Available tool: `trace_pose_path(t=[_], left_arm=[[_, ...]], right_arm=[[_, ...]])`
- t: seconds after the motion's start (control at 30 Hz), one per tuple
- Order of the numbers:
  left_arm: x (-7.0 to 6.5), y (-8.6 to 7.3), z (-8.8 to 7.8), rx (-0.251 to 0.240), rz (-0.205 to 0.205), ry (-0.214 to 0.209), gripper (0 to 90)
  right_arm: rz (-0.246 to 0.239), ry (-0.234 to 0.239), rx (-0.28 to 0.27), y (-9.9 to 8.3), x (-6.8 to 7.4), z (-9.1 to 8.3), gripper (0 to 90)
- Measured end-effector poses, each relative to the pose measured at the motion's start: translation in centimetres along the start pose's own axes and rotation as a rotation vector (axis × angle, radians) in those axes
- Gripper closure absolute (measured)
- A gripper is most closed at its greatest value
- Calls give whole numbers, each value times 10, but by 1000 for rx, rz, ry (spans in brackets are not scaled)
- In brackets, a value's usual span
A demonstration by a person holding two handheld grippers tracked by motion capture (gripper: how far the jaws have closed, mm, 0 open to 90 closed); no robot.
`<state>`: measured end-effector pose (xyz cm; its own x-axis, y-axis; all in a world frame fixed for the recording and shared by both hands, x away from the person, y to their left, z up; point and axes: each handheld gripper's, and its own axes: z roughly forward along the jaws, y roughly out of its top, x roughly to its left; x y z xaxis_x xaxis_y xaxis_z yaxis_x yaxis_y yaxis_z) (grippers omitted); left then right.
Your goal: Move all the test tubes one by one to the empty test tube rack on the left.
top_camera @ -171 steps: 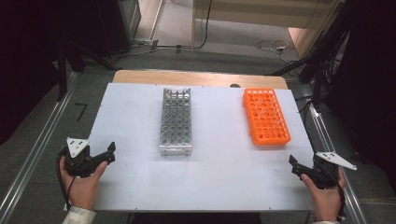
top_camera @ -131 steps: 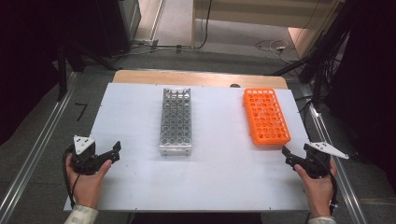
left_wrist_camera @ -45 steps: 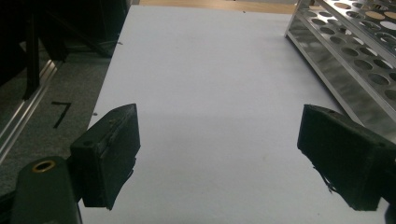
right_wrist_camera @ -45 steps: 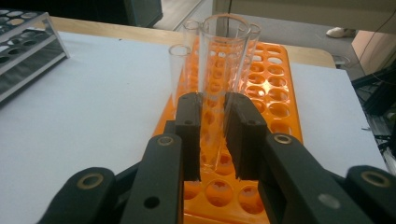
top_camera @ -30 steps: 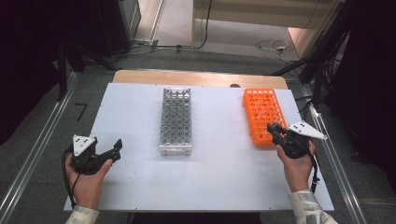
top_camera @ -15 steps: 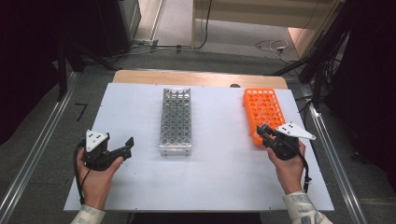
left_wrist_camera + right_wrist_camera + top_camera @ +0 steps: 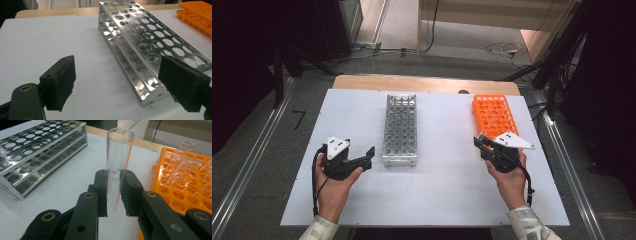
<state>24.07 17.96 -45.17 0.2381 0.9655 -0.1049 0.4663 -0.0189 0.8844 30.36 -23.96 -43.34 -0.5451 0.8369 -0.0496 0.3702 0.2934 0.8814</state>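
While both of the person's forearms reach in from six o'clock in the high view, the left gripper (image 7: 368,156) sits at about eight o'clock on the white table (image 7: 442,200), its jaws spread wide apart with nothing between them. Seen in the left gripper view, those two black pads frame the near corner of the metal rack (image 7: 147,45), which lies just beyond them without touching either pad.

At roughly four o'clock, the right gripper (image 7: 481,143) has its jaws pressed together on a clear glass test tube (image 7: 117,167). In the right gripper view the tube stands nearly upright between the pads, its open mouth at twelve o'clock and printed markings showing just above the grip. It is held just beside the near end of the orange rack (image 7: 493,114), to that rack's left.

Farther out, the metal rack runs lengthwise toward twelve o'clock at the table's middle, its holes empty. The orange rack lies near two o'clock, well apart from the metal one, with several more glass tubes (image 7: 186,162) leaning in its holes. Beyond the table's far edge, a wooden board (image 7: 422,82) shows.
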Motion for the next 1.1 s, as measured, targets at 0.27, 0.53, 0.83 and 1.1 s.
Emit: trace_pose_path(t=[0.27, 0.53, 0.83, 1.1], left_arm=[[-16, 8, 7, 0, 21, -33, 146], [-36, 17, 17, 13, 54, -82, 150], [-58, 26, 25, 1, 86, -135, 150], [-76, 29, 37, 12, 101, -178, 161]], right_arm=[[-25, 31, 17, 1, 13, 7, 734], [-42, 58, 31, 2, 24, 14, 734], [-73, 88, 50, 3, 37, 22, 734], [-83, 104, 51, 5, 45, 27, 734]])
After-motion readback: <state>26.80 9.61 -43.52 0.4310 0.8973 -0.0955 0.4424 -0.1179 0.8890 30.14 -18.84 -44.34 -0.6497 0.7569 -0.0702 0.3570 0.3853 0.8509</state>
